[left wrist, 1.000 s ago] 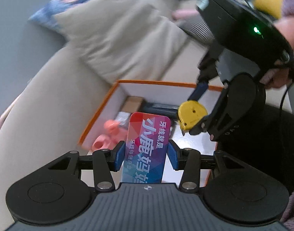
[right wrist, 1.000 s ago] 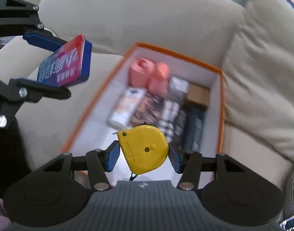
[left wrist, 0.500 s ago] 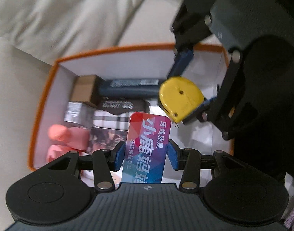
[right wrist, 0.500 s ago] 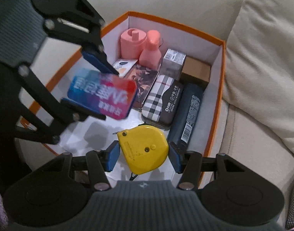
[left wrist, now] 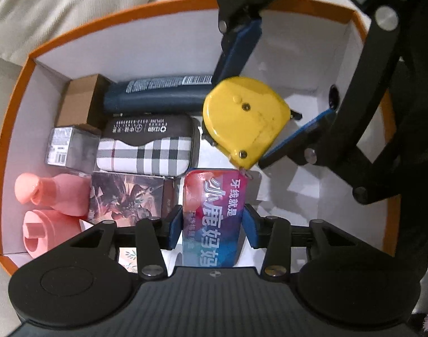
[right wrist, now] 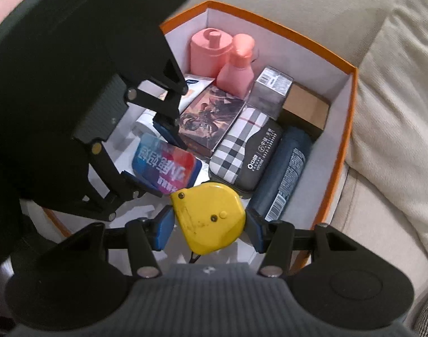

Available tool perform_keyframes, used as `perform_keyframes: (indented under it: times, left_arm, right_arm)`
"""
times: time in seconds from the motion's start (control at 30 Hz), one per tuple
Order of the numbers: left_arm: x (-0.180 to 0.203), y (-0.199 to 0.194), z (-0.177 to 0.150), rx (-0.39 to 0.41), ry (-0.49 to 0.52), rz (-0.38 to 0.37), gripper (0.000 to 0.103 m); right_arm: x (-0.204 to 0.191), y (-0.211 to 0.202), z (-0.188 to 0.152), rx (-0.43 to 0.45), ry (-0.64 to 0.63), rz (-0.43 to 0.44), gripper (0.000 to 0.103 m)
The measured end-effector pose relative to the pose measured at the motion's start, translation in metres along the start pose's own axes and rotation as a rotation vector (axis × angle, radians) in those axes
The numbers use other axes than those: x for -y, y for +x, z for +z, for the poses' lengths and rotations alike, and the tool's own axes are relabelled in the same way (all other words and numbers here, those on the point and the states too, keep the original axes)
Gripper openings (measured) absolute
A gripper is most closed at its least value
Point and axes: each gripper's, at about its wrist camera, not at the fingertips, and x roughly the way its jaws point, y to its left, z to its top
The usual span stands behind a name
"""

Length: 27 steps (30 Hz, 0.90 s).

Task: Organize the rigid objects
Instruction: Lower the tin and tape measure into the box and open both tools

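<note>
My left gripper (left wrist: 213, 226) is shut on a flat red-and-blue tin (left wrist: 214, 205) with white lettering, held low inside the orange-rimmed box (left wrist: 101, 25), beside an illustrated card box (left wrist: 126, 199). My right gripper (right wrist: 209, 231) is shut on a yellow tape measure (right wrist: 208, 216), which hangs over the white floor at the box's (right wrist: 351, 112) near end. The two held things nearly touch: in the left wrist view the tape measure (left wrist: 242, 118) sits just above the tin's top edge. The right wrist view shows the tin (right wrist: 166, 163) between the left gripper's blue fingers (right wrist: 169, 134).
Packed in the box are a plaid case (left wrist: 146, 151), a dark blue tube (left wrist: 157, 92), a brown carton (left wrist: 79, 101), a silver carton (left wrist: 70, 146), a pink bottle (left wrist: 56, 193) and a pink jar (left wrist: 45, 233). Beige sofa cushions (right wrist: 396, 112) surround the box.
The left gripper came down from beside the box into it with the tin, tilting downward. The right gripper sank a little with the tape measure. Both grips are unchanged.
</note>
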Motion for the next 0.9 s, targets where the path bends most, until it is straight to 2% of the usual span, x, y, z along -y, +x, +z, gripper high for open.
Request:
perform_keyframes:
  times: [0.2, 0.3, 0.37, 0.5, 0.63, 0.8, 0.9]
  left_arm:
    - [0.003, 0.009, -0.006, -0.031, 0.008, 0.017, 0.053]
    - [0.001, 0.009, -0.007, -0.027, -0.011, 0.017, 0.056]
    - [0.001, 0.008, -0.007, -0.027, -0.015, 0.033, 0.064]
    - [0.000, 0.003, -0.010, -0.017, -0.040, 0.043, 0.065]
    - [-0.005, -0.021, -0.022, 0.037, -0.099, 0.029, 0.065]
    - [-0.017, -0.067, -0.046, 0.160, -0.264, 0.028, 0.065]
    - [-0.020, -0.092, -0.058, 0.207, -0.363, 0.053, 0.065]
  right_arm:
    - [-0.001, 0.002, 0.003, -0.014, -0.029, -0.020, 0.056]
    - [-0.001, 0.003, 0.004, -0.017, -0.031, -0.021, 0.056]
    - [-0.002, 0.004, 0.004, -0.021, -0.030, -0.029, 0.056]
    - [-0.002, 0.004, 0.005, -0.026, -0.019, -0.029, 0.056]
    - [0.001, 0.002, 0.004, -0.026, -0.001, -0.004, 0.056]
    - [-0.002, -0.004, 0.004, -0.022, -0.045, 0.009, 0.056]
    - [-0.003, -0.001, 0.008, -0.045, -0.084, 0.029, 0.056]
